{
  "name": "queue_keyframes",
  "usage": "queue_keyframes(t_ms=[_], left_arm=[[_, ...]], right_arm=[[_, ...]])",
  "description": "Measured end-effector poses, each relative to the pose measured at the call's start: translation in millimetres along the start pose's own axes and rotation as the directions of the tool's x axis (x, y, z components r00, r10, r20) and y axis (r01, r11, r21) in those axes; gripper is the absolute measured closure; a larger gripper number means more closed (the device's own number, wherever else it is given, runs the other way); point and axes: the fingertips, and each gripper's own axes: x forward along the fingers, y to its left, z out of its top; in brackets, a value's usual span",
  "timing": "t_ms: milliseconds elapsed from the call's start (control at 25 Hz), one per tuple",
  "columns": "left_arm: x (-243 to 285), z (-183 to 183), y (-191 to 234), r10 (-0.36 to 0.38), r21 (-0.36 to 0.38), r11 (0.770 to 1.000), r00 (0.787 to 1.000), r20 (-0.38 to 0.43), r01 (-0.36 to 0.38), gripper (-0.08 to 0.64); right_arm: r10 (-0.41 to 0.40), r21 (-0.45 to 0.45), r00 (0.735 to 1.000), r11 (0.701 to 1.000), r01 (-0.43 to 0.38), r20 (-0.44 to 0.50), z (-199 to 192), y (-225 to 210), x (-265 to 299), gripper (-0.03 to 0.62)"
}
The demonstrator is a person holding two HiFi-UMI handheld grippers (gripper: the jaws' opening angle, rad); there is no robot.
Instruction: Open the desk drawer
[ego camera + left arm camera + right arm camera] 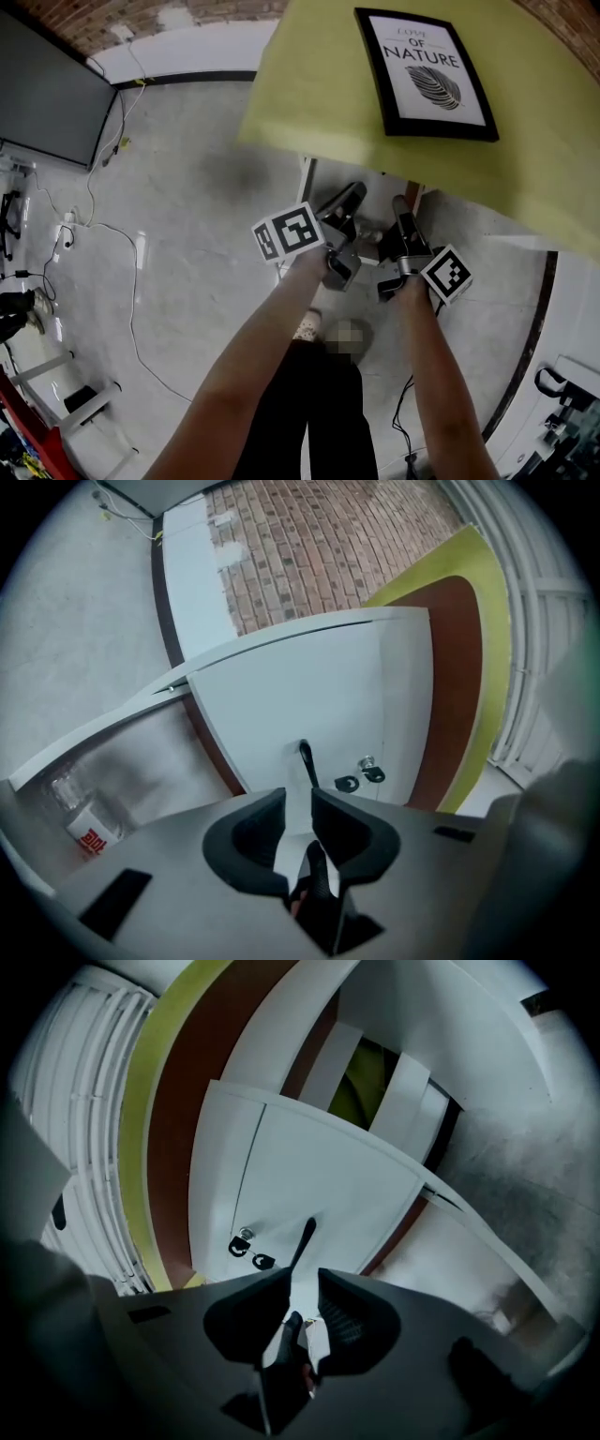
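I am aiming my left hand-held gripper (298, 803) and right hand-held gripper (302, 1283), both slightly open and empty, at the thin black handle (307, 761) of the white desk drawer (309, 691) just ahead; next, closing on it.

White desk drawer (309, 686); slim black handle (306, 761) on its front; keys (361, 778) hanging beside.

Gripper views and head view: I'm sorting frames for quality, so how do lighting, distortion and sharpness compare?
Head view: bright, framed print crisp, edges bowed. Left gripper view: evenly lit, strong fisheye with black corners, drawer handle sharp, brick wall curved. Right gripper view: dimmer, bluish, heavy dark surround, right gripper in shadow.
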Motion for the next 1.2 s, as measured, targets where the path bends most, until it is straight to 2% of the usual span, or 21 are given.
queue_keyframes(t_ms=[40,160,280,560,720,800,1000,1080,1200], left_arm=[[4.5,3.0,-2.0,0.001,0.004,1.000,1.000,0.000,-0.001,0.466],[15.6,12.2,-7.3,0.015,0.032,0.999,1.000,0.014,-0.015,0.460],[26.6,17.9,-13.6,-0.012,0.021,1.000,1.000,0.017,0.011,0.459],[43.3,24.8,-11.6,-0.015,0.003,1.000,1.000,0.016,0.015,0.460],[45.4,25.8,-7.9,-0.023,0.006,1.000,1.000,0.009,0.023,0.460],[45.5,25.7,-7.9,-0.034,0.002,0.999,0.999,0.009,0.034,0.462],[44.6,25.3,-11.7,-0.053,0.022,0.998,0.999,0.006,0.053,0.500],[44.5,25.5,-11.7,-0.053,0.039,0.998,0.999,0.008,0.052,0.499],[43.7,25.1,-11.7,-0.056,0.025,0.998,0.998,0.024,0.056,0.500]], right_arm=[[0.009,0.005,1.000,1.000,-0.009,-0.007,1.8,2.3,5.6,0.482],[0.054,0.012,0.998,0.998,-0.054,-0.027,5.1,13.4,22.6,0.482],[0.063,0.010,0.997,0.998,-0.063,-0.034,9.0,18.3,36.0,0.482],[0.037,0.135,0.999,0.990,-0.039,0.015,15.5,1.6,45.4,0.482],[0.060,0.146,0.998,0.987,-0.061,0.012,22.2,1.4,53.4,0.482],[0.075,0.151,0.997,0.986,-0.076,0.017,25.1,4.0,56.5,0.526],[0.111,0.237,0.992,0.964,-0.124,0.067,25.7,5.3,55.9,0.550],[0.114,0.241,0.991,0.962,-0.128,0.070,25.8,4.6,56.2,0.551],[0.110,0.240,0.992,0.963,-0.121,0.057,25.7,4.7,55.5,0.552]])
